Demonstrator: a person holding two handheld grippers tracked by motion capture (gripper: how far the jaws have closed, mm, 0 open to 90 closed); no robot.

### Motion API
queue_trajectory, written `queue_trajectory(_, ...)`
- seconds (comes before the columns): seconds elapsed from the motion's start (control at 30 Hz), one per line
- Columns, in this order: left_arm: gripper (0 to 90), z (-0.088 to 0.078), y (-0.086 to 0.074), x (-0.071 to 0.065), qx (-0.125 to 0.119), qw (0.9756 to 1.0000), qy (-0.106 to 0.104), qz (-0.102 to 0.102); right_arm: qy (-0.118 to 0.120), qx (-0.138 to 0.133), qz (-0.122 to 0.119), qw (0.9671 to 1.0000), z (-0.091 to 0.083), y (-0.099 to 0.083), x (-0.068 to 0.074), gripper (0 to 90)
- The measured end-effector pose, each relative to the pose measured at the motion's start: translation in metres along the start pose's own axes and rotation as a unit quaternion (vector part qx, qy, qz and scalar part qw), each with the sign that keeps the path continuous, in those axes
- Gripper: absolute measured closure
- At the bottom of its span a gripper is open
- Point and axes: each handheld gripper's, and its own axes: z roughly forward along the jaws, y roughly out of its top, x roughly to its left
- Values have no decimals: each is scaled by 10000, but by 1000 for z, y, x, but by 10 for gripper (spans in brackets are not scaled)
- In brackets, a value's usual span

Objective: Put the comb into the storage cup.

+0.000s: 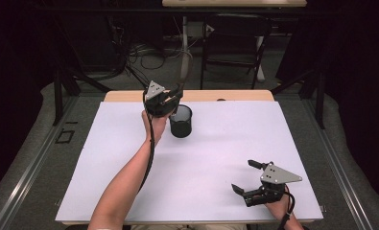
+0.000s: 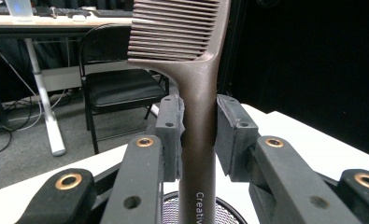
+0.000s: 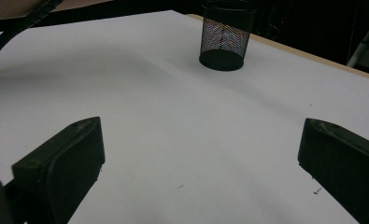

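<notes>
Left gripper view: left gripper [image 2: 198,135] has its two padded jaws clamped on the handle of a brown comb [image 2: 191,70], centre frame. Comb stands upright, teeth up at top centre, handle end pointing down at the black mesh pen cup [image 2: 198,212] whose rim sits at bottom centre, right under the jaws. Grip is on the narrow handle rather than the teeth, likely so the handle end can drop straight into the cup. Whether the handle tip is already inside the rim, can't tell.

High view: left gripper [image 1: 165,101] sits upper centre, just left of and above the mesh pen cup [image 1: 181,121], forearm reaching up from bottom left. Comb [image 1: 184,67] is a faint blurred streak rising above it. Cup stands on the white table sheet [image 1: 129,167], near the far edge.

Right gripper [image 1: 252,179], lower right of high view, rests low on the sheet, well apart from the cup, jaws spread wide with nothing between them; parked out of the way, I'd say.

Right gripper view: both jaws at bottom corners, bare sheet between, mesh cup [image 3: 226,39] at top centre.
</notes>
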Motion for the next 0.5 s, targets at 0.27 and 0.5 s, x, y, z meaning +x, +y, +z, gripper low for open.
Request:
queue_trajectory(0.27, 724, 3, -3, 0, -33, 10000, 3, 16, 6, -6, -2, 10000, 0, 0, 0, 1)
queue_trajectory(0.5, 724, 6, -5, 0, -55, 10000, -23, 12, 7, -4, 21, 10000, 0, 0, 0, 1)
